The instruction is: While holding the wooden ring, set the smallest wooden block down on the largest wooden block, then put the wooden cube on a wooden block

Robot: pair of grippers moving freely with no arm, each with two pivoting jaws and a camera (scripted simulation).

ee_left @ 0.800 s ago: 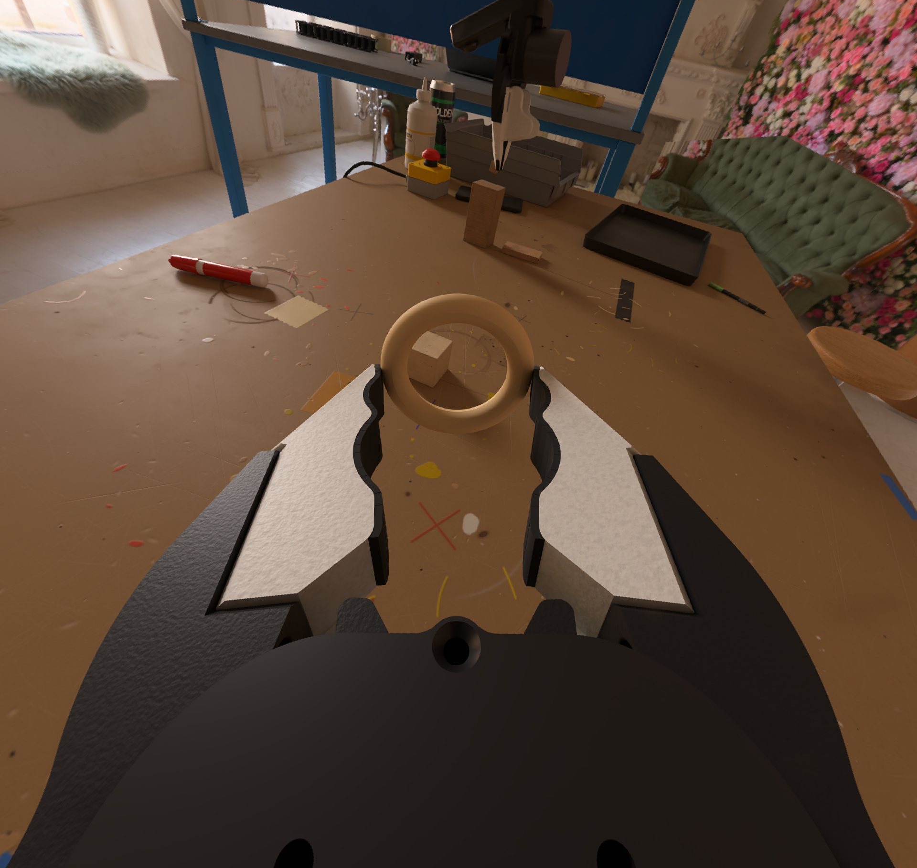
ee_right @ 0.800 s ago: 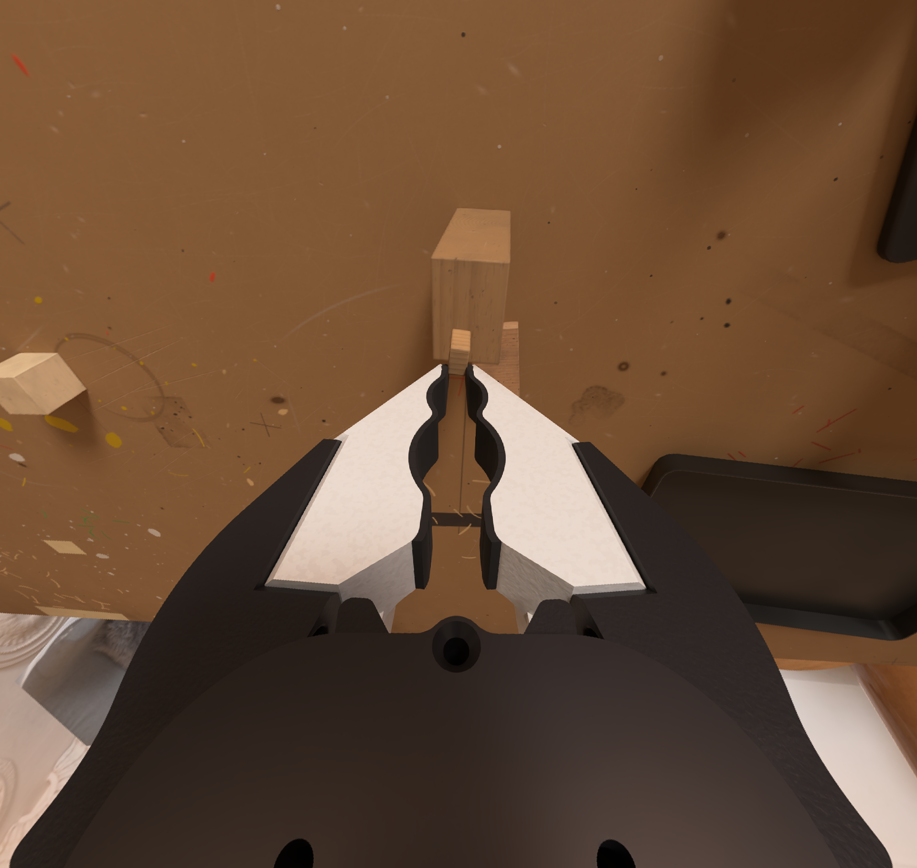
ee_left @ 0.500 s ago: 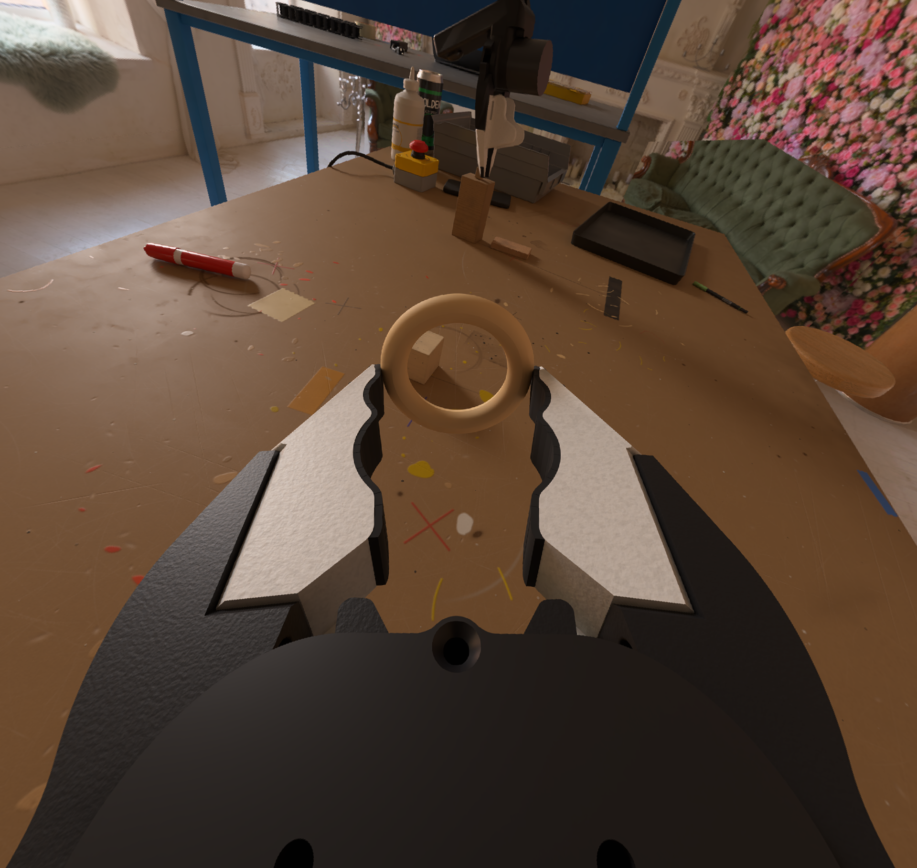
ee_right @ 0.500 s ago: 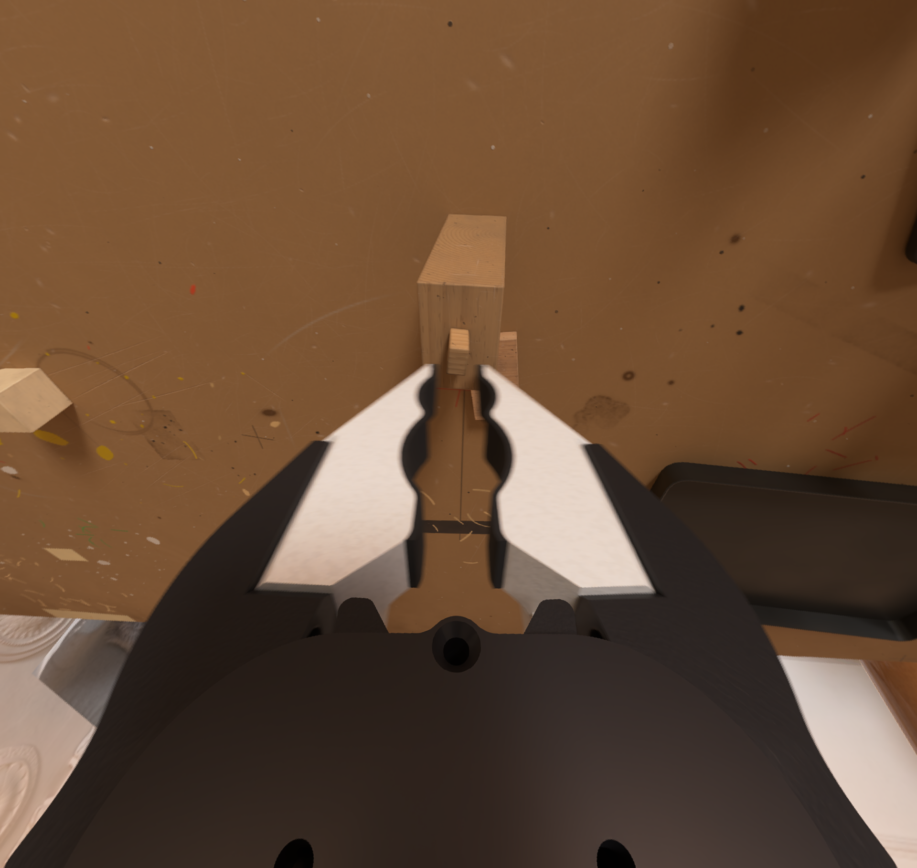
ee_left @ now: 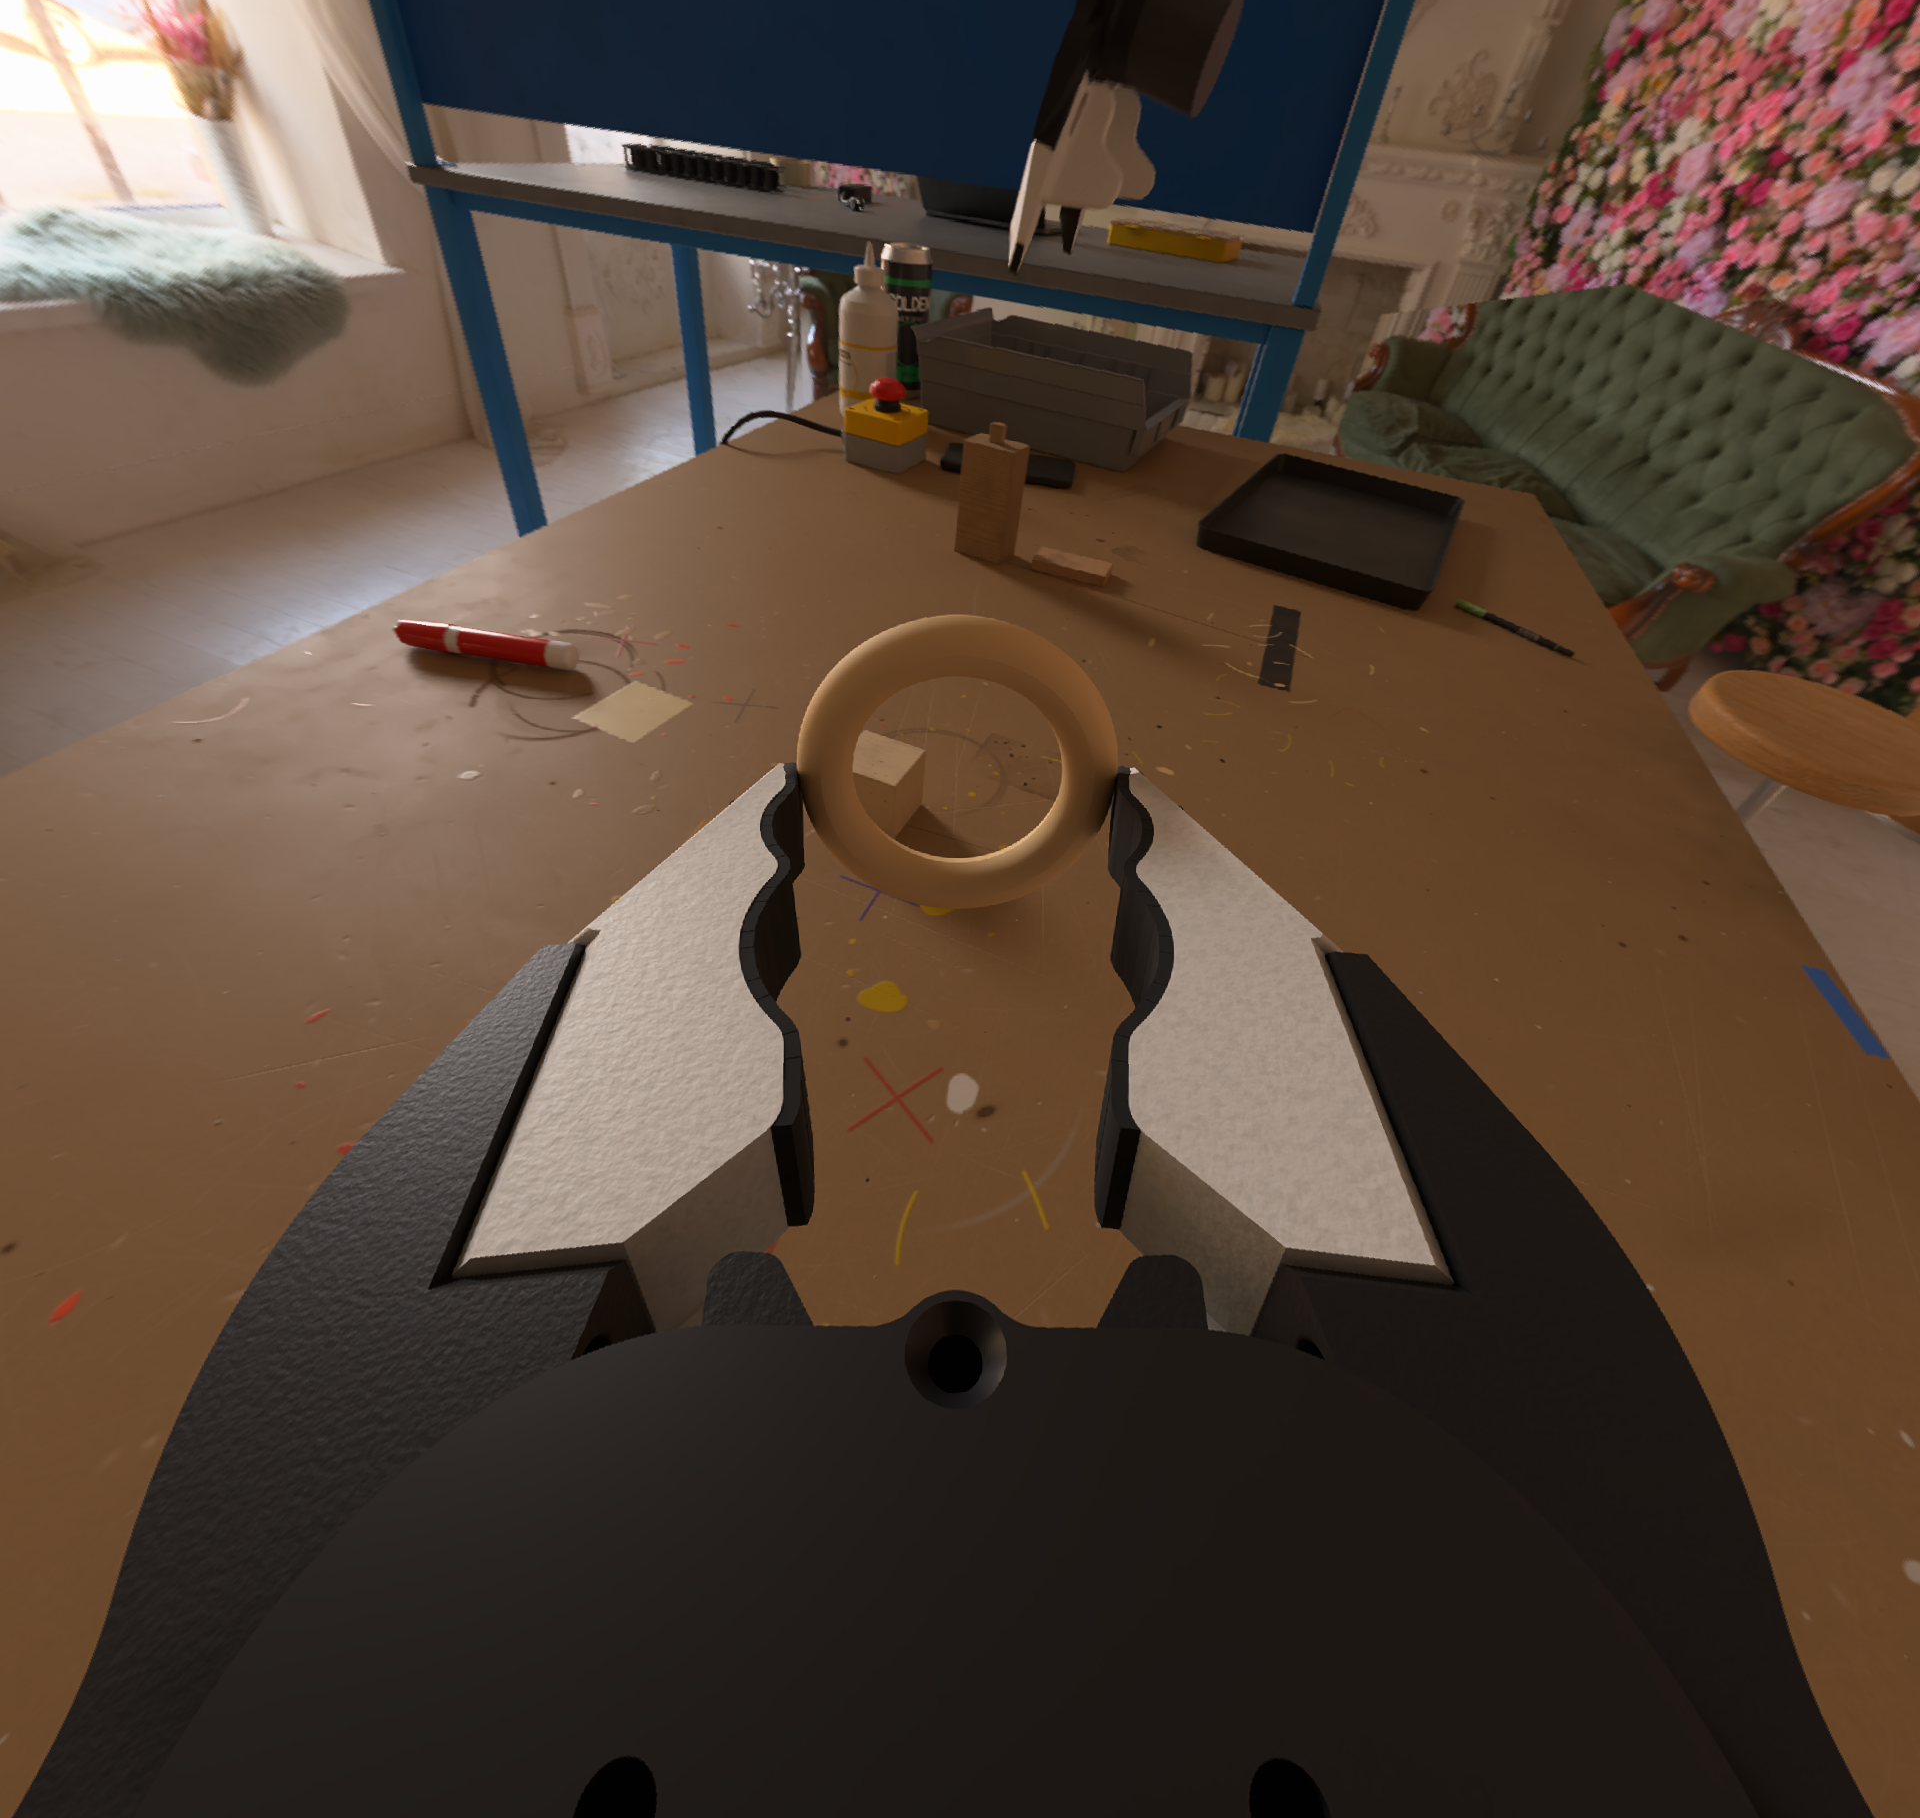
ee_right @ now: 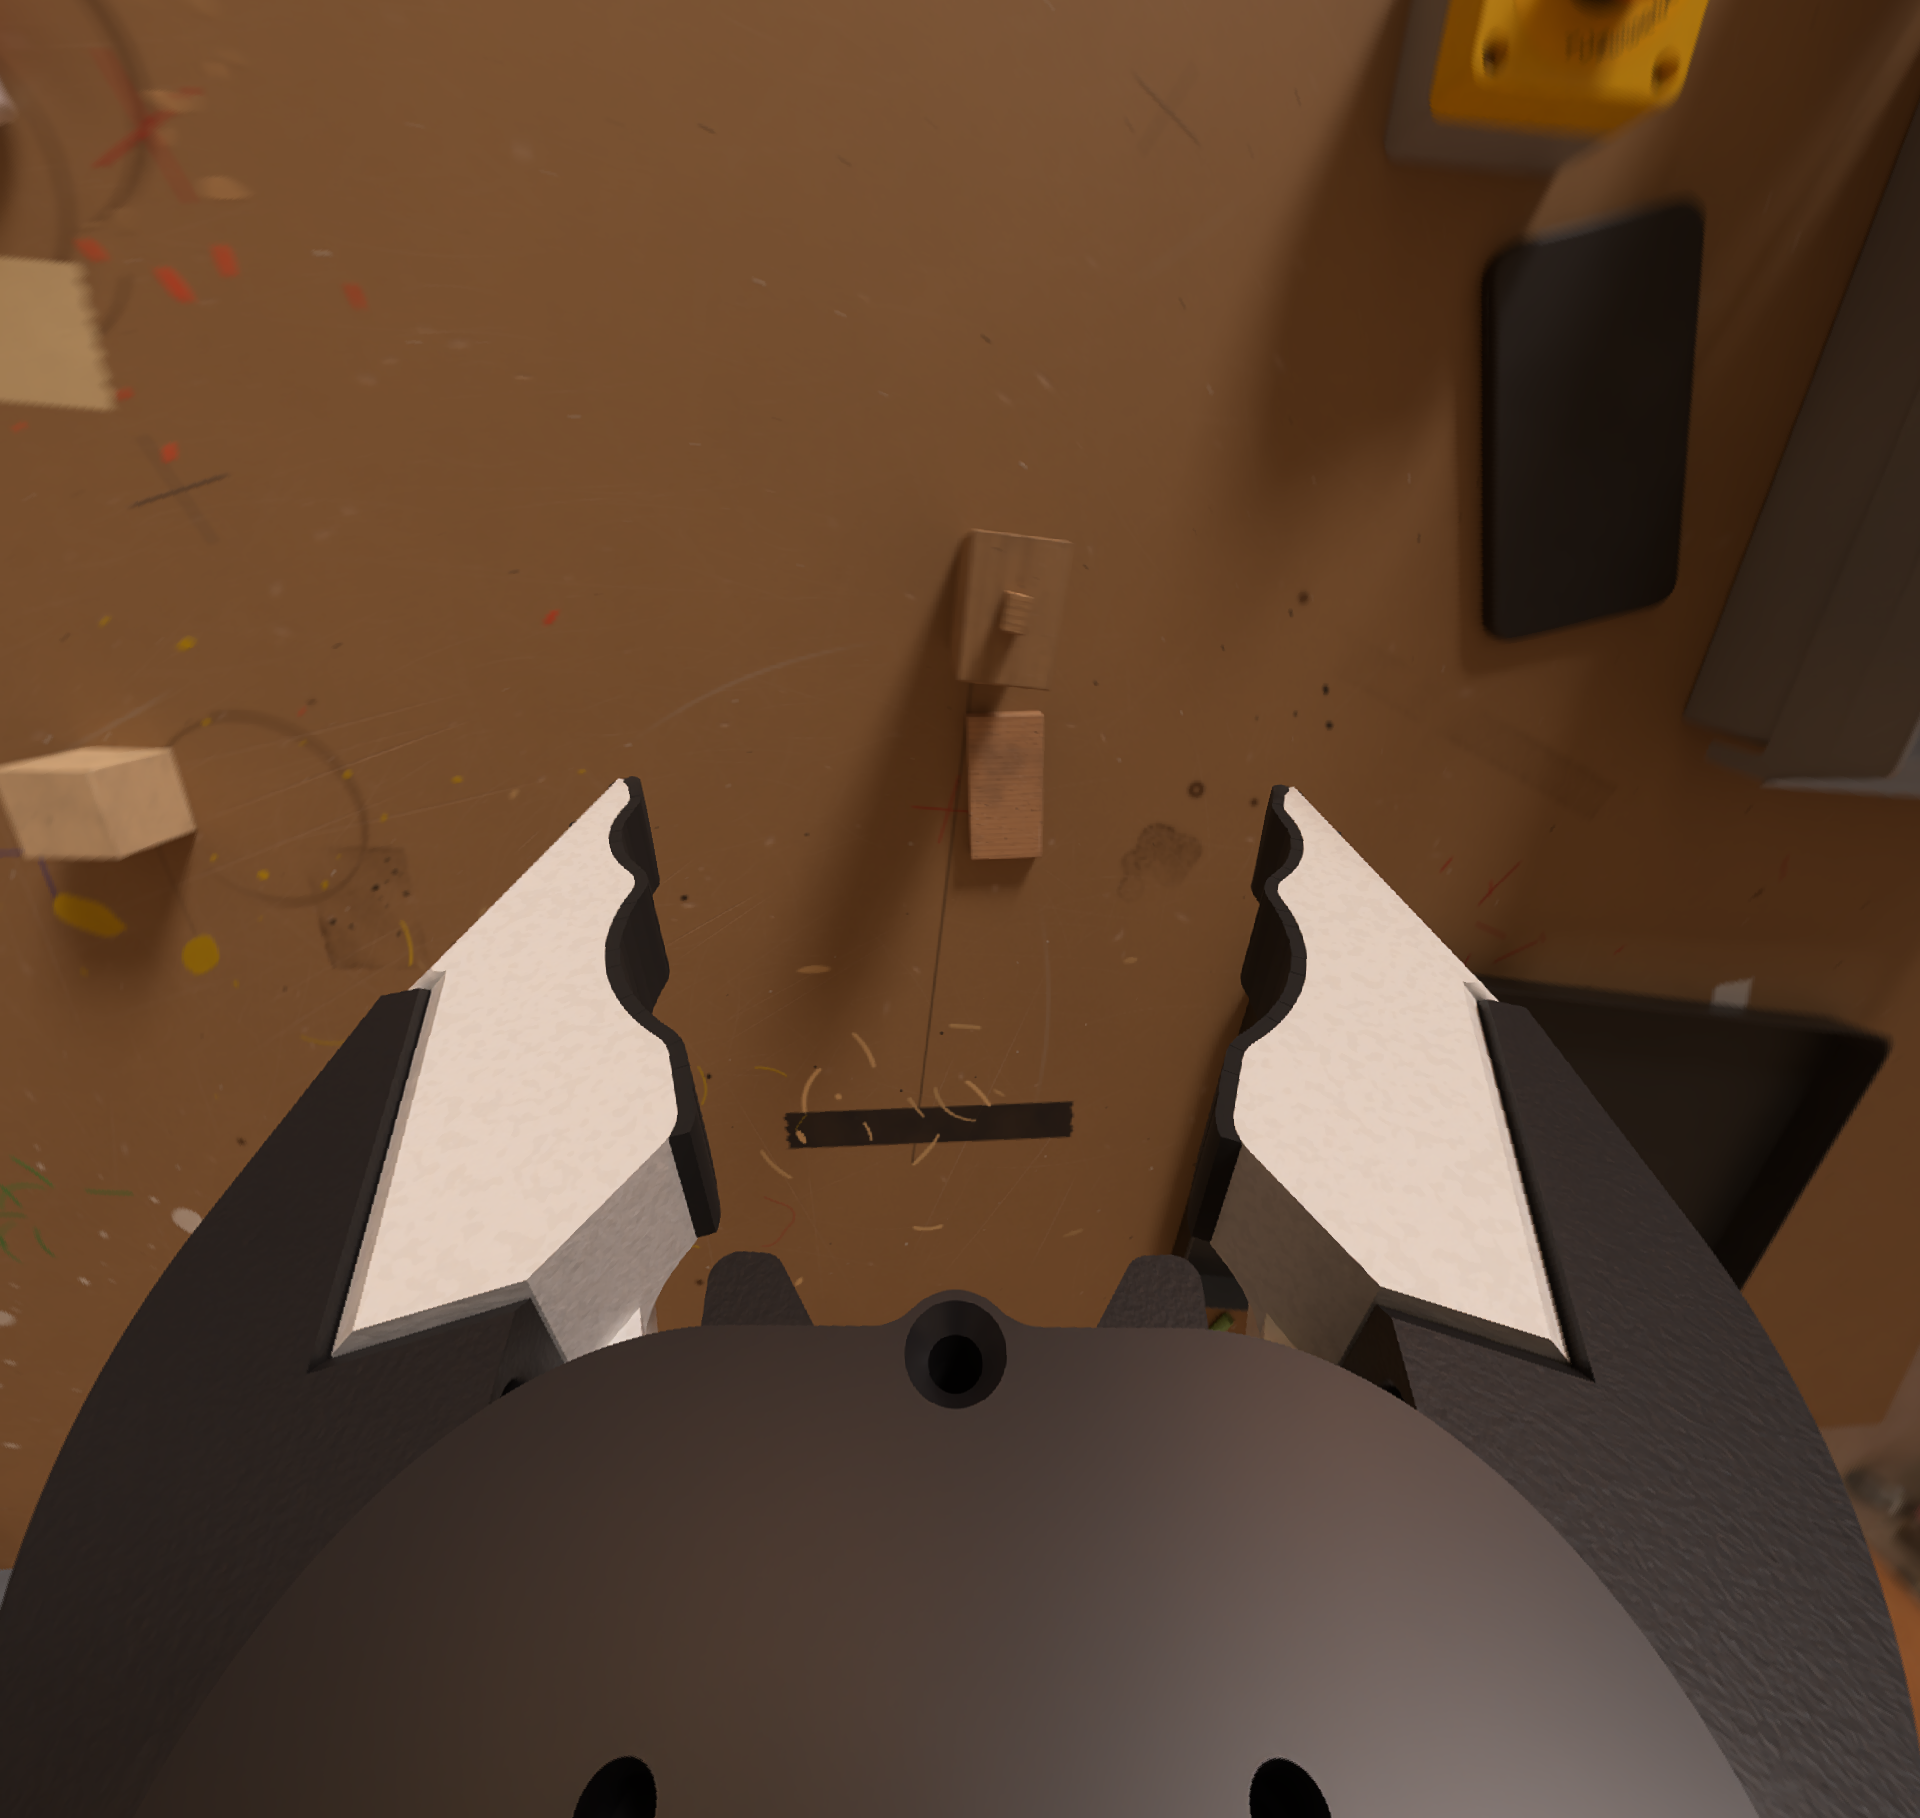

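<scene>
The pale ring (ee_left: pixel 956 760) stands upright, off the table, pinched at both sides. The tiny block (ee_right: pixel 1017 611) sits on the tall upright block (ee_right: pixel 1013 609); a flat block (ee_right: pixel 1005 783) lies just beside. The cube (ee_right: pixel 99 800) rests well apart.

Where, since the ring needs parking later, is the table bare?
Bare: near-left, between the red marker and the table edge; right side, nearer than the black tray. Crowded: far end, around the stacked blocks, button box and grey bin.
</scene>
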